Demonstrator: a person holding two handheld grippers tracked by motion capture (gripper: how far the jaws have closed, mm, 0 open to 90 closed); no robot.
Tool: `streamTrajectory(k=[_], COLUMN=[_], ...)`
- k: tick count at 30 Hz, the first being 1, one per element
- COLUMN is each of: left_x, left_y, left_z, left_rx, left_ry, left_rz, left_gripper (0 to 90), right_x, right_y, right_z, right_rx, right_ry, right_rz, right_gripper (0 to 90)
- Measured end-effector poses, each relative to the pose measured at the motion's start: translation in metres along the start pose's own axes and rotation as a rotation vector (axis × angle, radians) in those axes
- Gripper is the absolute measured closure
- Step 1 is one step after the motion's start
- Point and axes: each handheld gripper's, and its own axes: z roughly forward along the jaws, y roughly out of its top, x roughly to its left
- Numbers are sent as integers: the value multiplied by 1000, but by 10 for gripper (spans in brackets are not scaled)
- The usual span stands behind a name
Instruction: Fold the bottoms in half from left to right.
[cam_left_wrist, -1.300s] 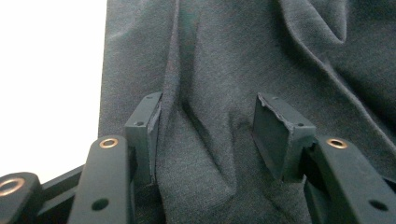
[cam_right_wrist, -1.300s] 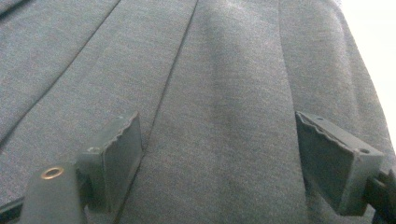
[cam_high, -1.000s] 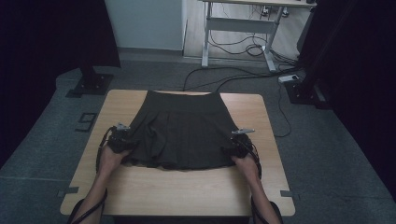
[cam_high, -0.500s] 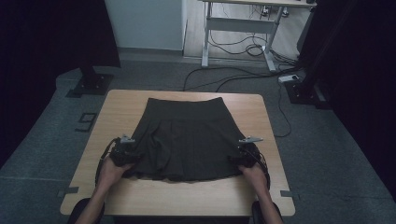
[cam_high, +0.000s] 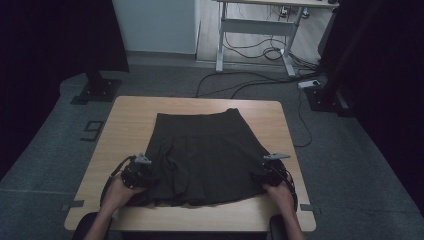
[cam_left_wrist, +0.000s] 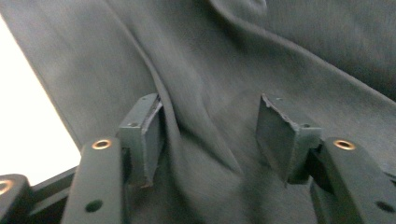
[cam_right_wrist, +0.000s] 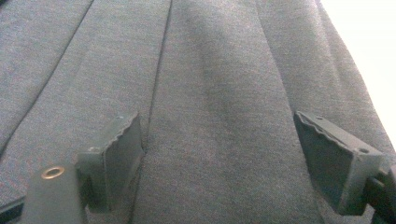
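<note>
A dark pleated skirt (cam_high: 205, 157) lies flat on the light wooden counter (cam_high: 130, 112) in the middle of the high view, its narrow waistband toward the top of the frame and its wide hem toward the lower edge, close to the person's side. The left gripper (cam_high: 141, 176) sits at the lower left of the skirt, by the hem corner, held by the person's left hand (cam_high: 117, 192) coming up from the bottom of the frame. In the left gripper view, the left gripper (cam_left_wrist: 210, 135) has its jaws released, and they have just been opening; a raised fold of the dark cloth runs up between them, lying against the left-hand pad while the right-hand pad stands apart from it. The pale counter shows at the left edge of that frame. The right gripper (cam_high: 264, 175) is at the lower right of the skirt, at the other hem corner, with the right hand (cam_high: 280, 192) behind it. In the right gripper view, the right gripper (cam_right_wrist: 217, 154) has its jaws spread wide over flat pleats, gripping nothing, with the counter bright in the upper right corner.
</note>
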Motion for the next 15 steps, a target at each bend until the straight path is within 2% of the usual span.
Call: streamTrajectory(k=[1,2,3,4,5,6,7,8,11,12,13,15], left_x=[15,15,22,37,37,47,47,52,55,55,52,48], left_y=[11,11,16,26,26,33,33,36,38,37,35,33], left_z=[-5,-5,-5,1,1,12,12,21,40,41,42,41], left_rx=[-66,-66,-84,-77,-77,-57,-57,-31,40,14,-2,-9], left_ry=[-6,-6,11,50,50,80,80,97,127,113,104,105], left_rz=[-33,-33,-41,-62,-62,-65,-65,-61,-35,-47,-77,-71], left_gripper=[381,381,381,400,416,431,450,464,508,516,559,565], right_x=[-1,-1,-2,-2,-2,-2,-2,-2,-3,-3,-4,-4], right_y=[-2,-2,-3,-4,-4,-4,-4,-4,-5,-5,-6,-6], right_z=[-2,-2,-3,-3,-3,-3,-3,-3,-4,-4,-5,-5], right_rx=[0,0,-1,-2,-2,-2,-2,-5,-5,-6,-4,-3], right_ry=[-2,-2,-2,-1,-1,-1,-1,-2,-2,-1,-2,-3], right_rz=[3,3,2,2,1,1,1,2,1,3,3,3], right_gripper=[176,176,176,176,176,176,176,175,176,176,176,176])
